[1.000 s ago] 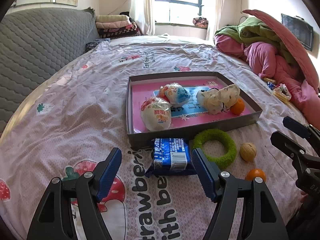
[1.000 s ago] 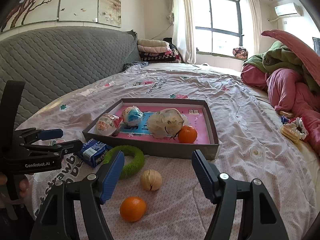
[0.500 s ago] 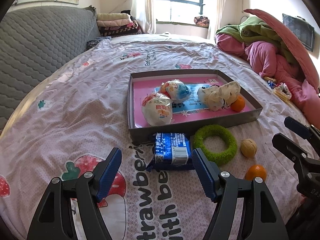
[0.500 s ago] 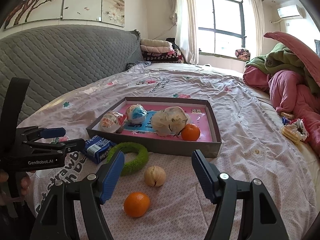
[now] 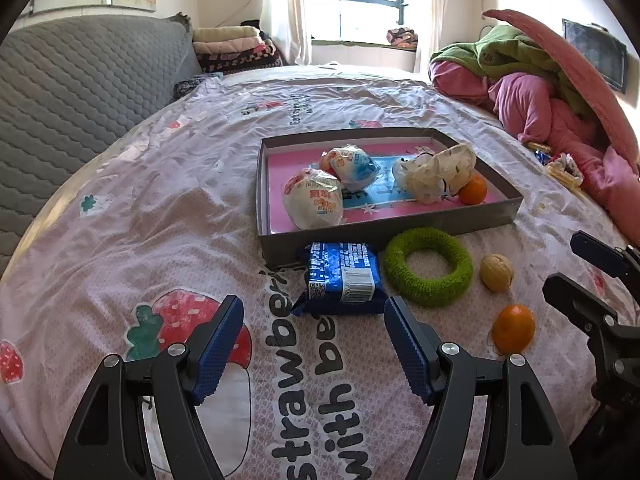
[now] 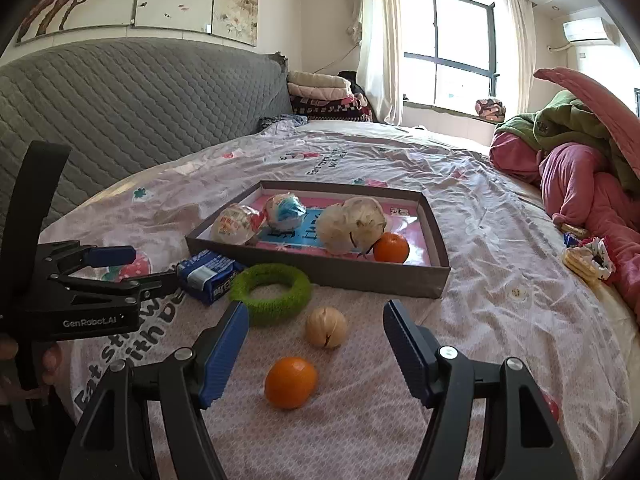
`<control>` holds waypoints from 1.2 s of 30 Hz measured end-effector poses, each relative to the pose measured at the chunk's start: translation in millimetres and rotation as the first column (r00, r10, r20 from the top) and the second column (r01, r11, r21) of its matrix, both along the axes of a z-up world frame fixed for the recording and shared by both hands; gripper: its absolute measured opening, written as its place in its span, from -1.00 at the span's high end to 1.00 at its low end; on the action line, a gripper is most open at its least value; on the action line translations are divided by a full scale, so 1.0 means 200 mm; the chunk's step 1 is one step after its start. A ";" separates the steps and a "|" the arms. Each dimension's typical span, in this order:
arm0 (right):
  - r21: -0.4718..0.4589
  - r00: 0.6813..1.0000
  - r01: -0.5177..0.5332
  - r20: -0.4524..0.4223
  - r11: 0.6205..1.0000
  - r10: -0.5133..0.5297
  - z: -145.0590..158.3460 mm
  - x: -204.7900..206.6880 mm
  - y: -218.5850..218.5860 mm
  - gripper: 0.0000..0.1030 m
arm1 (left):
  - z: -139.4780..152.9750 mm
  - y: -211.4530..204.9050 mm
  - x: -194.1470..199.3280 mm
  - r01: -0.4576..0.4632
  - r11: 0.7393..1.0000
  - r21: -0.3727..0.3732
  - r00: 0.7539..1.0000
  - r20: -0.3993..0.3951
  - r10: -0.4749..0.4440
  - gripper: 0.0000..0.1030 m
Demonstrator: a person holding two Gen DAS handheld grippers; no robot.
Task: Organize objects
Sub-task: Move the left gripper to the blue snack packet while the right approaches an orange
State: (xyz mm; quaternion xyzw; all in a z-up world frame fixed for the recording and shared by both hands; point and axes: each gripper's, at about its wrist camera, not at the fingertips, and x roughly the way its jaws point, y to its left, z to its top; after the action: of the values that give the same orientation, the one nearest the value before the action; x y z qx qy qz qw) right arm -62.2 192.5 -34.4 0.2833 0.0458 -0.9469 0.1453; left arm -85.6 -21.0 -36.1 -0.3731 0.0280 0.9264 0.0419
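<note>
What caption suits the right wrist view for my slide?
Open right gripper hovers over an orange and walnut on the bed, near a filled tray.

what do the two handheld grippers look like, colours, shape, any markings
Both match: the left gripper and right gripper have black angular metal frames with silver bolts, and two fingers faced with blue textured pads. In the right wrist view, the left gripper's side carries white "GenRobot.AI" lettering. No cables or sleeves are visible.
</note>
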 end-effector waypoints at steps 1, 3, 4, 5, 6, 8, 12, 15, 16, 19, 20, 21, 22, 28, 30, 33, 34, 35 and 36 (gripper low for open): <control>0.004 1.000 -0.001 0.000 1.000 0.001 0.00 0.01 -0.01 -0.35 | 0.00 0.00 0.00 0.000 1.000 -0.006 1.000 -0.001 0.000 -0.45; 0.009 1.000 -0.005 0.002 1.000 0.005 -0.01 0.01 -0.01 -0.35 | -0.01 0.00 0.01 0.001 1.000 -0.007 1.000 0.000 -0.001 -0.45; 0.013 1.000 -0.006 0.002 1.000 0.006 -0.01 0.02 -0.02 -0.35 | -0.01 0.00 0.01 0.002 1.000 -0.006 1.000 0.003 -0.002 -0.45; 0.017 1.000 -0.005 0.003 1.000 0.005 -0.01 0.02 -0.02 -0.35 | -0.01 0.00 0.02 0.001 1.000 -0.005 1.000 0.003 -0.001 -0.45; 0.022 1.000 -0.005 0.005 1.000 0.004 -0.01 0.03 -0.03 -0.35 | -0.01 0.00 0.02 0.001 1.000 -0.005 1.000 0.002 -0.001 -0.45; 0.028 1.000 -0.005 0.008 1.000 0.005 -0.01 0.04 -0.03 -0.35 | -0.02 0.00 0.02 0.000 1.000 -0.005 1.000 0.006 0.000 -0.45; 0.027 1.000 -0.012 0.013 1.000 0.012 -0.02 0.06 -0.03 -0.35 | -0.03 0.00 0.03 -0.001 1.000 -0.001 1.000 0.015 0.001 -0.45; 0.028 1.000 -0.017 0.019 0.999 0.016 -0.03 0.07 -0.04 -0.35 | -0.03 0.00 0.04 -0.001 1.000 -0.002 1.000 0.016 0.001 -0.45; 0.027 1.000 -0.017 0.022 0.999 0.016 -0.03 0.06 -0.04 -0.35 | -0.04 0.00 0.04 0.000 1.000 -0.001 1.000 0.019 0.000 -0.45; 0.022 0.999 -0.011 0.031 1.000 0.011 -0.03 0.07 -0.03 -0.35 | -0.05 0.00 0.04 0.003 1.000 0.003 1.000 0.027 -0.003 -0.45; 0.019 0.999 -0.010 0.035 1.000 0.009 -0.04 0.07 -0.03 -0.35 | -0.05 0.00 0.04 0.003 1.000 0.002 1.000 0.028 -0.003 -0.45; 0.017 0.999 -0.008 0.039 1.000 0.007 -0.04 0.07 -0.02 -0.35 | -0.06 0.00 0.04 0.005 1.000 0.002 1.000 0.030 -0.005 -0.45; 0.017 0.999 -0.005 0.041 1.000 0.004 -0.04 0.07 -0.02 -0.35 | -0.06 0.00 0.04 0.008 1.000 0.003 0.999 0.031 -0.008 -0.45; 0.006 0.998 0.003 0.058 1.000 -0.003 -0.06 0.06 -0.01 -0.35 | -0.08 0.03 0.04 0.029 1.000 0.007 0.999 0.041 -0.029 -0.45; 0.005 0.998 0.003 0.064 1.000 -0.003 -0.07 0.06 -0.01 -0.35 | -0.08 0.04 0.03 0.035 0.999 0.006 0.998 0.046 -0.036 -0.45; 0.007 0.997 0.006 0.076 1.000 -0.006 -0.08 0.05 -0.01 -0.35 | -0.09 0.04 0.02 0.041 0.999 0.014 0.998 0.055 -0.041 -0.45; 0.007 0.997 0.007 0.080 1.000 -0.007 -0.08 0.05 -0.02 -0.35 | -0.10 0.05 0.02 0.043 0.999 0.017 0.997 0.059 -0.044 -0.45; 0.008 0.996 0.009 0.087 1.000 -0.010 -0.09 0.04 -0.02 -0.35 | -0.10 0.05 0.02 0.044 0.999 0.022 0.997 0.064 -0.045 -0.45; 0.006 0.996 0.011 0.092 1.000 -0.011 -0.10 0.04 -0.01 -0.35 | -0.11 0.05 0.01 0.044 0.999 0.028 0.996 0.071 -0.046 -0.45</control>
State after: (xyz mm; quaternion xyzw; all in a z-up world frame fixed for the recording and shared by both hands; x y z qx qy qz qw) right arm -54.0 189.8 -53.9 0.3272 0.0400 -0.9335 0.1412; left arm -83.4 -12.0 -57.7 -0.4047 0.0225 0.9116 0.0688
